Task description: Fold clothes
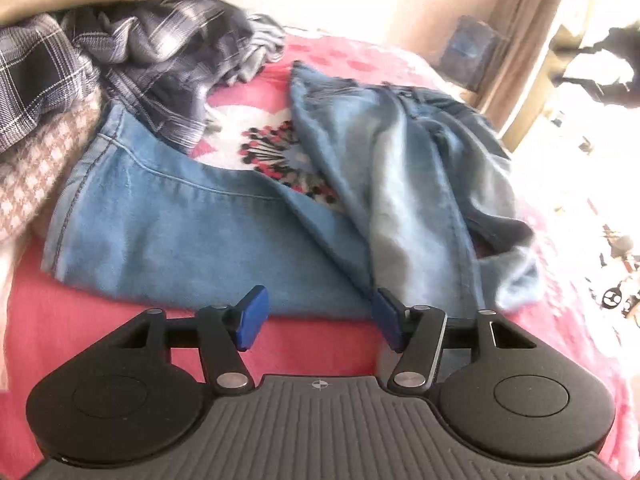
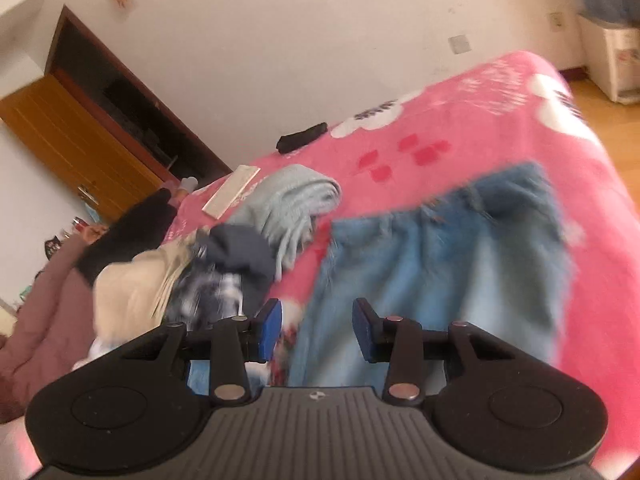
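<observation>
A pair of light blue jeans (image 1: 208,232) lies spread on the pink blanket (image 1: 100,332), bent in a V with one leg running left and the other part heaped to the right. My left gripper (image 1: 320,318) hovers open just in front of the bend of the jeans, nothing between its blue pads. In the right wrist view the jeans (image 2: 432,264) lie ahead, blurred. My right gripper (image 2: 318,330) is open above their near end, holding nothing.
A heap of plaid clothes (image 1: 160,52) and a checked pink garment (image 1: 36,168) sits at the left. In the right view a light blue knit (image 2: 292,204), a beige garment (image 2: 132,292), a dark item (image 2: 302,138) and the bed edge with wooden floor (image 2: 616,144) show.
</observation>
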A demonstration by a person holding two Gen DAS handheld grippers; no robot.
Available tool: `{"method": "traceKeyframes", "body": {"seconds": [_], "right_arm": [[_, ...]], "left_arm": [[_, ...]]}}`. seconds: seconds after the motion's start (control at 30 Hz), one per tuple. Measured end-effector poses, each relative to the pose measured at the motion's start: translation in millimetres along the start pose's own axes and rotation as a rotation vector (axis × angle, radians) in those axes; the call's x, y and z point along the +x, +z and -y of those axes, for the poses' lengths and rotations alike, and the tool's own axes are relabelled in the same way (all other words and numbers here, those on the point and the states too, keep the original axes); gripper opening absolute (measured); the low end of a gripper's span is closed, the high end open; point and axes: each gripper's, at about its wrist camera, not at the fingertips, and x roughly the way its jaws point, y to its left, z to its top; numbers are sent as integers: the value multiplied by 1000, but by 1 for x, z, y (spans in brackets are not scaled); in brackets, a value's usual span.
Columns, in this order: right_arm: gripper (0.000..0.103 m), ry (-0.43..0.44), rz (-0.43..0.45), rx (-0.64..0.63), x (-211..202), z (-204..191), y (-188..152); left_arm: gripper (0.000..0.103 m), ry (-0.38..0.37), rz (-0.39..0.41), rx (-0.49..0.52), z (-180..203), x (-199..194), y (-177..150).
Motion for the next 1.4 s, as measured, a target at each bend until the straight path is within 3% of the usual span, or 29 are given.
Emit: {"method": "traceKeyframes", "body": {"seconds": [0.23,0.4,0.53,0.67,0.83,1.07,1.17,1.3,1.4], "right_arm": [[42,-45,-65,17,-28,21,-117],[42,-18,-179,73,3,25,-158],[42,-70,-209,4,16,14,-172],[42,-74,-216,-19,28,10,-173],[42,-90,-211,-103,32,-2,-180],[42,-94,-200,-68,28,4,-184],[42,-99,-194,-83,27,3,-185],[42,-126,-177,-165,29,-4,-187],[42,-138,-162,-263,34,-14,-187]], "left_arm": [[63,-109,-109,78,33,-11,-26],[65,-153,-192,113,54,-17,-47],[72,-170,-206,130,64,-26,-61],[72,-84,-191,176,72,-23,-64],[72,-63,-192,122,66,-10,-53],[73,6,-284,121,70,34,-45],[59,47,-259,167,79,31,-48],[20,40,-218,121,75,19,-48],[9,36,-189,68,74,13,-43]]}}
